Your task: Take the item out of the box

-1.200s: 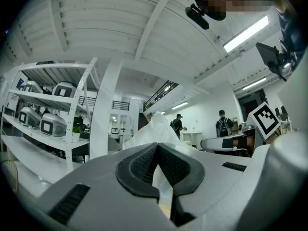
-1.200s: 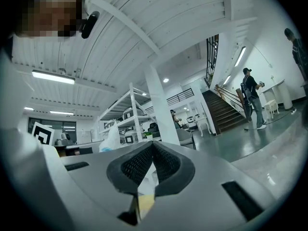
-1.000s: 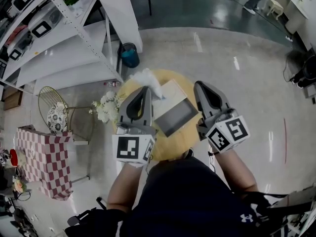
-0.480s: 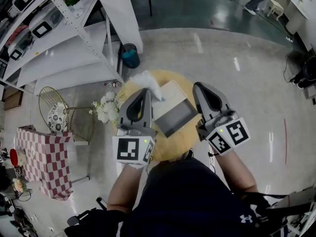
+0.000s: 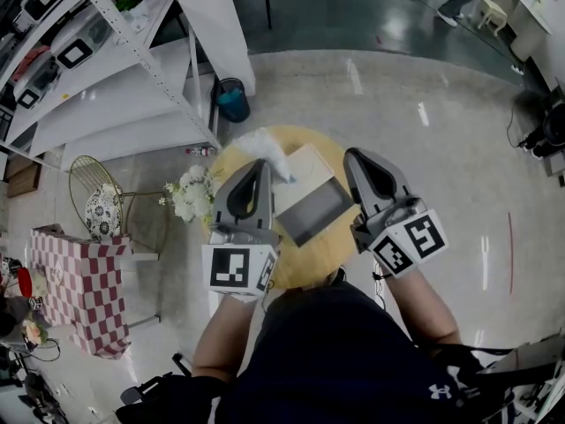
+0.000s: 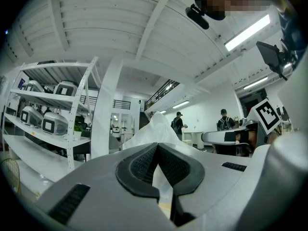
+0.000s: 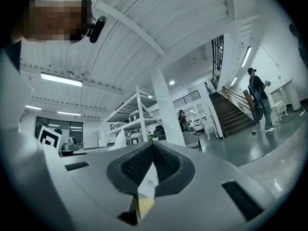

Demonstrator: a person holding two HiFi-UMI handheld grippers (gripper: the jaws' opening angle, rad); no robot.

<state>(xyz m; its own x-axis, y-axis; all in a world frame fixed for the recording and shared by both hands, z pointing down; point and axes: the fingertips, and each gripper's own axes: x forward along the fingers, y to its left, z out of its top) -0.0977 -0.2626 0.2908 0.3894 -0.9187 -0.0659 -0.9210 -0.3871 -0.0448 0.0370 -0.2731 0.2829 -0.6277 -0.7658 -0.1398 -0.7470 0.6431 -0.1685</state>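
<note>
Head view: left gripper (image 5: 261,162) over the round yellow bench (image 5: 305,268), jaws closed on a white bag (image 5: 258,141) at the far left corner of the open box (image 5: 313,203). Right gripper (image 5: 356,156) stands at the box's right side. Only its own view shows its jaws pinched on a white edge, apparently the box wall. No writing is legible.

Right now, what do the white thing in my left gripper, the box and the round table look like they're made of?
White wrapping: probably thin translucent plastic film; it crinkles into peaks and light passes through it.
Box: likely matte cardboard or paperboard, with flat pale walls and sharp folded edges.
Round table: smooth yellow top, perhaps painted wood or laminate; the look leaves it open.
</note>
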